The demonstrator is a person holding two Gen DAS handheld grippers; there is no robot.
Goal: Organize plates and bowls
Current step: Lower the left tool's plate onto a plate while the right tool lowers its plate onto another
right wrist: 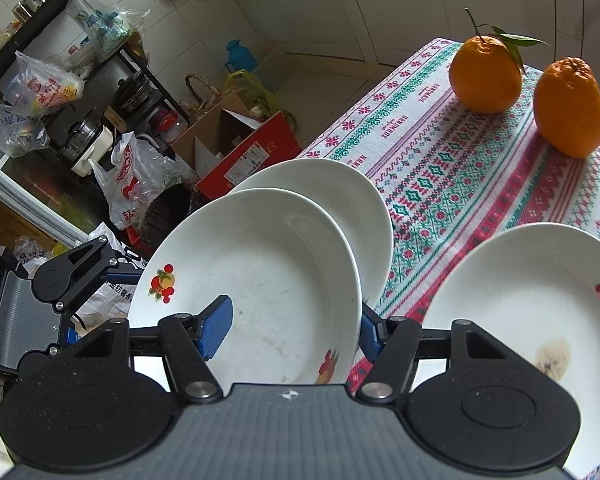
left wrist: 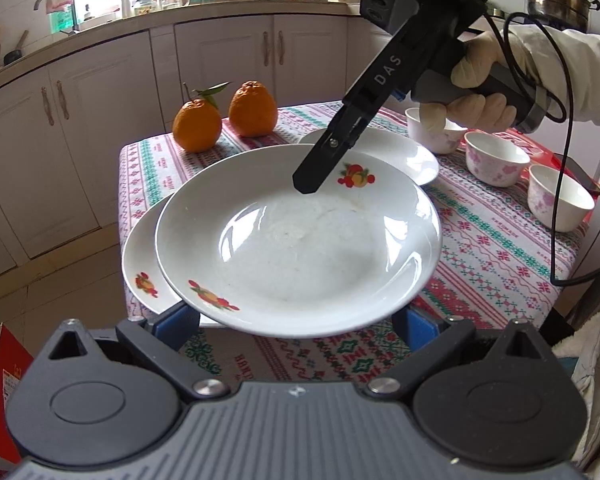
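Left claw (left wrist: pixel 294 320): jaws stand wide apart. The blue pads flank the near rim of the held plate (left wrist: pixel 300 240); whether they touch it cannot be told.

Held plate: glazed white, round, shallow, with fruit decals on the rim and faint scuffing in the well. It sits over the near left corner of the desk (left wrist: pixel 500 248), overlapping a matching second plate (left wrist: pixel 140 264) that lies beneath it to the left.

Right claw (right wrist: pixel 292 332): clamped on the far rim of the held plate, one ribbed blue pad inside the well and the other behind the rim. A gloved hand (left wrist: pixel 476 80) grips the handle, with the tool angled steeply downward.

Desk cover: woven cloth in red, green and white bands.

Beyond: a third plate (left wrist: pixel 400 156), lying flat and bearing a brown stain, and three white bowls (left wrist: pixel 496 160) with pink floral print in a row at right.

Far edge: two dimpled oranges (left wrist: pixel 198 124), one with stem and leaves.
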